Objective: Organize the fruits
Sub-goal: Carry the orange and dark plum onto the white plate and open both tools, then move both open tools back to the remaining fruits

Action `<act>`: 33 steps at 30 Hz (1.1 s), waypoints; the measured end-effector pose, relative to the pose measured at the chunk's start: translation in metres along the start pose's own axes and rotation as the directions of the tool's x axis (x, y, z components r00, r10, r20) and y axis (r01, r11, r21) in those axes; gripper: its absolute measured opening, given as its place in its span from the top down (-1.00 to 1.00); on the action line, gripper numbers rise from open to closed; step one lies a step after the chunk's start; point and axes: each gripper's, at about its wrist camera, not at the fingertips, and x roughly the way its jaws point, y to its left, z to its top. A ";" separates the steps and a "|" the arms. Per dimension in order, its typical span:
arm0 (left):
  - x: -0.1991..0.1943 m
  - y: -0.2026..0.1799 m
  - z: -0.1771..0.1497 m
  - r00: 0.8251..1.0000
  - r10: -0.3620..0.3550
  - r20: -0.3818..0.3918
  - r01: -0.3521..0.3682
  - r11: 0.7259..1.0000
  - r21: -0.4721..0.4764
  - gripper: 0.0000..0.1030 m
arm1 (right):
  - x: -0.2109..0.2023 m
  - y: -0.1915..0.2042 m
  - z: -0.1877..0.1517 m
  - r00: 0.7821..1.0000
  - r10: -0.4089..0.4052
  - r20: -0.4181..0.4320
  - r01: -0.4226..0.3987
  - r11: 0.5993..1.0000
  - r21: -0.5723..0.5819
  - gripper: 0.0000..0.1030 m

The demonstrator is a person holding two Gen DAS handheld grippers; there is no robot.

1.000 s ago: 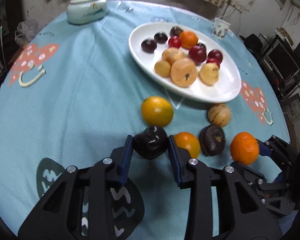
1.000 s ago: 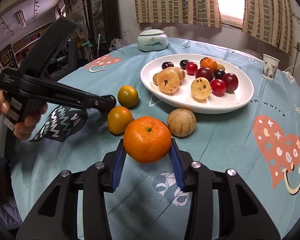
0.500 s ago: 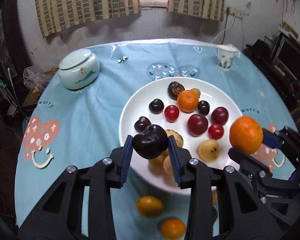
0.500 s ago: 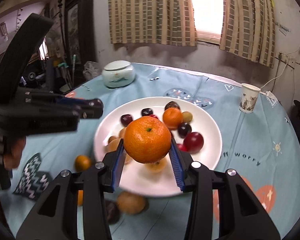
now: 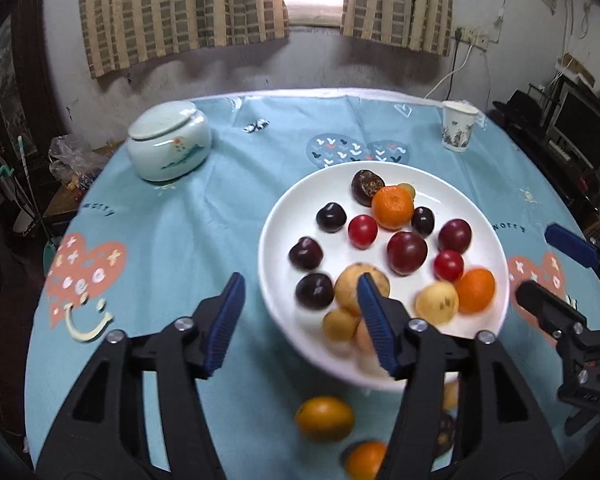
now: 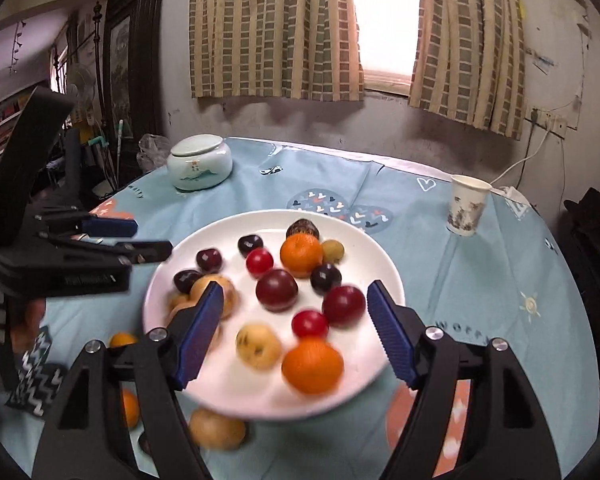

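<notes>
Left to right across the round surface with its light blue printed cloth (image 5: 204,240).

Pale green lidded ceramic jar (image 5: 169,141) at about 10 o'clock, well apart from the fruit. Left gripper (image 5: 300,314) is wide; its jaws have just been opening and nothing sits between them. The dark purple plum (image 5: 315,290) lies free on the white oval plate (image 5: 496,248), at the plate's 8 o'clock, touching the yellow-brown round fruits (image 5: 362,283) heaped at 6 o'clock.

Plate sits right of centre. It already carries dark plums, red plums, small red fruits, one orange mandarin (image 5: 393,207) at 12 o'clock and a brown wrinkled fruit behind it.

Right gripper (image 6: 296,334) is also wide, jaws have just been opening, empty. Second orange mandarin (image 6: 312,366) rests on the plate at 5 o'clock from the right wrist view, blurred, between the blue pads but not pressed.

White printed paper cup (image 5: 459,131) at 1 o'clock, not part of the job.

Progress, judged: most fruit is plated and both releases look done. Left on the cloth below the plate at 6 o'clock: a yellow-orange citrus (image 5: 325,419), a smaller orange one (image 5: 366,460), a tan round fruit (image 6: 217,429), and something dark I cannot make out. Those likely go next.
</notes>
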 end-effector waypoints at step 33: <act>-0.047 0.024 -0.137 0.996 -0.088 -0.008 0.088 0.996 -0.030 -0.44 | 0.030 0.084 -0.085 0.949 0.148 -0.278 -0.139 0.989 0.051 -0.28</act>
